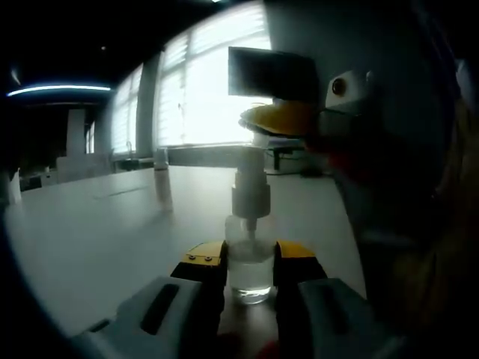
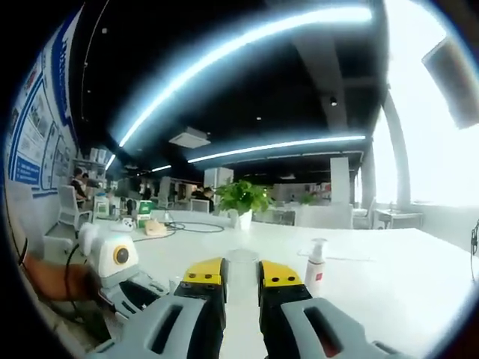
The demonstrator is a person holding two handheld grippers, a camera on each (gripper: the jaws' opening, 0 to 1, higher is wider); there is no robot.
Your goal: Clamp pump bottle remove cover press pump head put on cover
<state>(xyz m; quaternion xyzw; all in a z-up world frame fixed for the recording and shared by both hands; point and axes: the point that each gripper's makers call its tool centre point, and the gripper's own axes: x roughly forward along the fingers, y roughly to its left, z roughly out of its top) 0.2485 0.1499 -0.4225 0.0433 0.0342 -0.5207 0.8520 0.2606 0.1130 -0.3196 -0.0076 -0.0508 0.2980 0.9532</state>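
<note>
Pump bottle clamped, cover lifted clear

Left gripper [image 1: 249, 269] holds the clear pump bottle [image 1: 249, 258] upright on the white table [image 1: 90, 232], its yellow-tipped jaws pressed against both sides of the bottle's lower body. The white pump head [image 1: 251, 187] stands bare above the neck. Just over it, from the right, the other gripper's yellow jaw tips reach in.

In the right gripper view, the right gripper [image 2: 241, 280] has its jaws closed narrow on a clear cover [image 2: 242, 273], held upright between the pads. A small white spray bottle [image 2: 316, 268] stands on the table [image 2: 389, 292] just beside the right jaw. A potted plant [image 2: 242, 200] sits farther back.
</note>
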